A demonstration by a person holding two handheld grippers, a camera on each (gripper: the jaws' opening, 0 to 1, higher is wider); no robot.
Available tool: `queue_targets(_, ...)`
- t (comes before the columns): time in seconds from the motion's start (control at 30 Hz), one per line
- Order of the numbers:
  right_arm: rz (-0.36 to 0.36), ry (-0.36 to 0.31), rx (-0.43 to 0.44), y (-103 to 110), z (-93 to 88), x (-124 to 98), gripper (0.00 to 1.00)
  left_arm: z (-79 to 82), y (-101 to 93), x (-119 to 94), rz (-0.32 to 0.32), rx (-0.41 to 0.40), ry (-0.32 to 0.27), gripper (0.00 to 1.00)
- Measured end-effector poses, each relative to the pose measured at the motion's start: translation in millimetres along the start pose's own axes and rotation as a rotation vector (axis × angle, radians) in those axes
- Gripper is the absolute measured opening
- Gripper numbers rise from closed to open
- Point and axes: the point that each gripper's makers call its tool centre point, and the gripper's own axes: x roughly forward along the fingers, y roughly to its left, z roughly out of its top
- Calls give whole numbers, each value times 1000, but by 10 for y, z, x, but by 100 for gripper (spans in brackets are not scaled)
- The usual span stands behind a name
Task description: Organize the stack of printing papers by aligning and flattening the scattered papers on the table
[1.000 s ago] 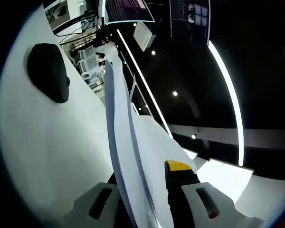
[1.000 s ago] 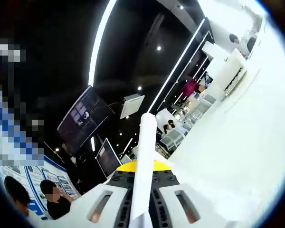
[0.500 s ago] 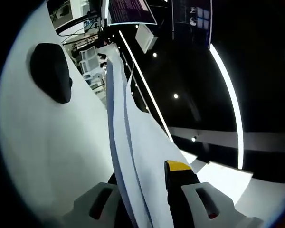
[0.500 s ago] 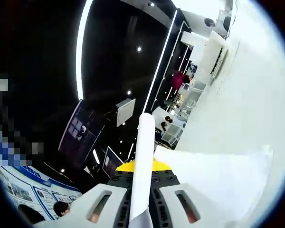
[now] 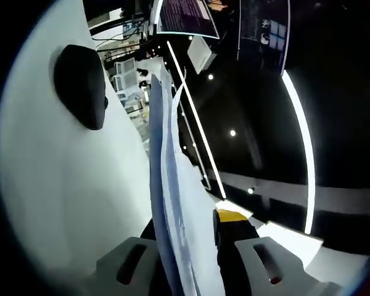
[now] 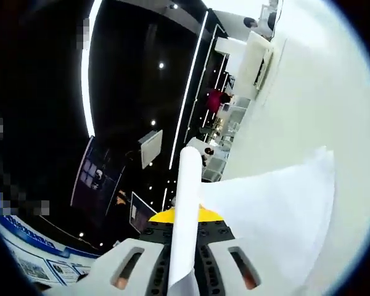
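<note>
White tabletop (image 5: pixel 61 185) fills the left half of the left gripper view, tilted steeply, with a dark oval object (image 5: pixel 81 86), perhaps a computer mouse, lying on it near the top left. Right of it, the stack of printing papers (image 5: pixel 166 185) rises edge-on from between the jaws of the left gripper (image 5: pixel 194 259), which is clamped on the sheets; their edges fan slightly apart toward the top and block the middle of the view. Beyond the paper edge stand wall screens (image 5: pixel 185 15) and a dark ceiling crossed by a long light strip (image 5: pixel 302 142).

In the right gripper view, a dark ceiling with a curved light strip (image 6: pixel 86 80) and a hanging display (image 6: pixel 149 148) occupies the left side. At centre, the right gripper (image 6: pixel 184 271) is closed on the paper's edge (image 6: pixel 186 209), which stands upright between the jaws. A loose white sheet (image 6: pixel 277 209) spreads to the right over the bright table (image 6: pixel 333 105). Small seated people (image 6: pixel 217 98) show far behind.
</note>
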Motion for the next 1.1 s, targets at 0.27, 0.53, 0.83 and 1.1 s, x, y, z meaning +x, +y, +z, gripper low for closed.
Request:
queue_targets(0.27, -12, 0, 3, -45, 10, 22, 1, 25, 54, 5, 17, 3, -7, 14)
queue_targets(0.53, -26, 0, 0, -71, -24, 53, 1, 42, 107, 9, 42, -10, -11, 13)
queue_targets(0.83, -20, 3, -36, -13, -73, 68, 2, 58, 85, -10, 40, 14, -23, 12)
queue_targets(1.1, -21, 6, -53, -20, -93, 75, 3, 67, 84, -35, 48, -5, -32, 6)
